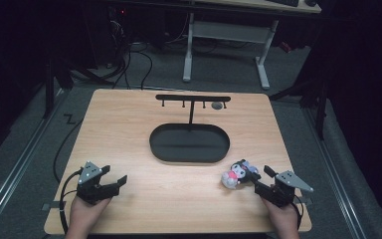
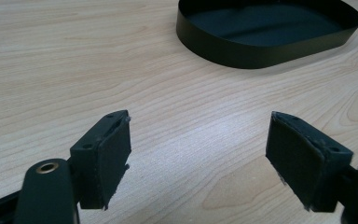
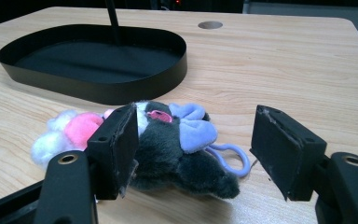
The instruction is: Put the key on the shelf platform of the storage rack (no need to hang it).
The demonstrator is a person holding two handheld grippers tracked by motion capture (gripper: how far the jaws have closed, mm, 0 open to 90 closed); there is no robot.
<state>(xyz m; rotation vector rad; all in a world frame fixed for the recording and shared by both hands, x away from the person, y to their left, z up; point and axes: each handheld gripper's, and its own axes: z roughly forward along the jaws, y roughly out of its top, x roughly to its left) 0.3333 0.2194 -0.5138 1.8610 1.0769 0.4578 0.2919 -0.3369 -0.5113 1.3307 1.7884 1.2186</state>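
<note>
Near the front edge of the wooden table, the left gripper is held with jaws wide, nothing between them; the right gripper is spread wide around a plush keychain toy lying just before the black oval tray; a hook stand is seen rising from the tray's far side.

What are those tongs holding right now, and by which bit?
Nothing yet. The right tongs are open around the plush toy lying on the table; the left tongs are open over bare wood.
</note>
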